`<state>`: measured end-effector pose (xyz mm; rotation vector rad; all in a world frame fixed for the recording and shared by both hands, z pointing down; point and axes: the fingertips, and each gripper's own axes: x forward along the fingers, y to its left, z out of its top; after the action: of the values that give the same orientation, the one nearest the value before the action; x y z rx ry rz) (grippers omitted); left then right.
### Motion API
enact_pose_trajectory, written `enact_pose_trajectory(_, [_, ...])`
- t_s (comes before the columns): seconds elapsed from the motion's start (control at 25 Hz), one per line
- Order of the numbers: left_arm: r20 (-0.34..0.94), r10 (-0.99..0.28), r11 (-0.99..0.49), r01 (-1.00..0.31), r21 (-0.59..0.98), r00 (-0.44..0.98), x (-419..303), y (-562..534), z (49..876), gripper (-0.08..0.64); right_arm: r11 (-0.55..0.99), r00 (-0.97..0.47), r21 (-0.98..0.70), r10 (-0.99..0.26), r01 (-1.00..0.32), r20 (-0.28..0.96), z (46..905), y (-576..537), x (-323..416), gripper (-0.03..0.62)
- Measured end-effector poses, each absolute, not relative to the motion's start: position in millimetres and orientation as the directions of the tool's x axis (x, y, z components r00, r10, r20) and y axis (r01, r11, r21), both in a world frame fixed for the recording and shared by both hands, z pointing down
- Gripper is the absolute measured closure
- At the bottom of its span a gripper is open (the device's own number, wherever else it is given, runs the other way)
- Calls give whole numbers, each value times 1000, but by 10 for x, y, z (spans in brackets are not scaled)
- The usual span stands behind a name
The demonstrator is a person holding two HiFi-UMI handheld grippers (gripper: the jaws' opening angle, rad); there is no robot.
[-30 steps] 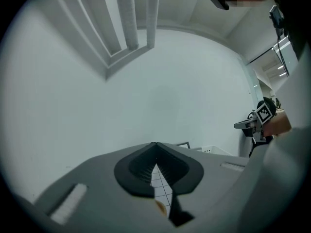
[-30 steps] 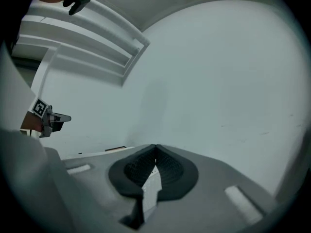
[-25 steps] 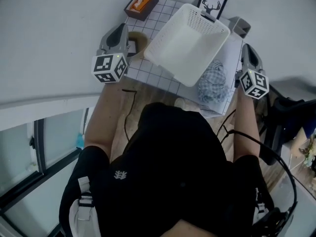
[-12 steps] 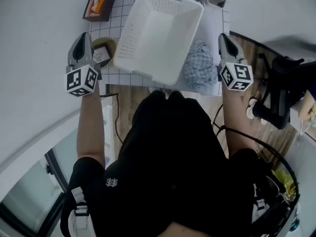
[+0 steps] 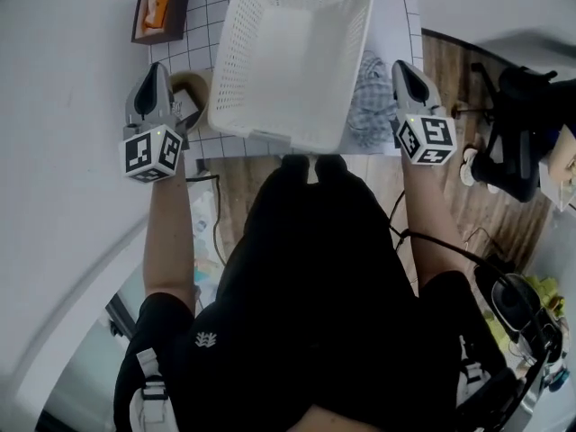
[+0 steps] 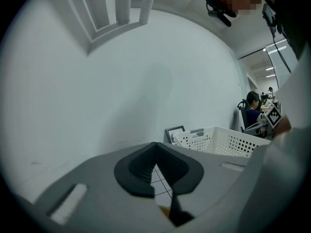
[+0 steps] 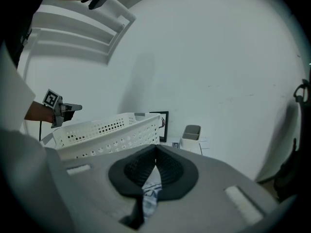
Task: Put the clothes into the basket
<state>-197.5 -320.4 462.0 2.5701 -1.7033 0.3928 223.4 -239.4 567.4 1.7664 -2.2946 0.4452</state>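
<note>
I'm looking down over both grippers, and the white basket (image 5: 292, 57) is sitting empty on the grid-patterned mat (image 5: 203, 27) in the middle of the table, tilted a little askew to the mat's lines. The clothes (image 5: 367, 106), a bundle of blue checked fabric, are lying outside the basket, on the mat just beside its right wall and close to the near edge of the table. My right gripper (image 5: 401, 65) is hovering just to the right of that bundle, not touching it; in the right gripper view its jaws are pressed together at the tips with nothing pinched, and I'm only seeing the checked cloth below through the gap behind the tips. My left gripper (image 5: 157, 67) is hanging on the far side of the basket, over a round wooden dish (image 5: 191, 86) with a small item on it, and its jaws are likewise closed tip to tip and empty. Beyond the left gripper a dark box with something orange inside (image 5: 158, 9) is sitting at the back left. From the right gripper view I'm also making out a framed picture (image 7: 162, 125) and a grey holder (image 7: 192, 132) standing behind the basket against the white wall.
</note>
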Motion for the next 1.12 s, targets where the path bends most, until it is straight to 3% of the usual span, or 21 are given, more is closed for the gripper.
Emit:
enact_pose_trajectory(0.36, [258, -879, -432, -899, -69, 402, -2047, -3206, 4929, 554, 208, -237, -114, -878, -971, 415, 6036, -2157, 2091, 585])
enact_pose_trajectory(0.8, [262, -871, -449, -889, -85, 415, -2030, -3231, 5102, 554, 160, -213, -143, -792, -977, 571, 6698, -1949, 2014, 232])
enact_pose_trajectory(0.96, [278, -870, -446, -890, -91, 408, -2048, -3186, 5149, 554, 146, -216, -163, -765, -976, 607, 6862, -1922, 1996, 166])
enact_pose_trajectory(1.12, [289, -871, -439, -894, -93, 397, -2059, -3145, 5169, 554, 132, -218, -180, -736, -975, 641, 7023, -1911, 1985, 152])
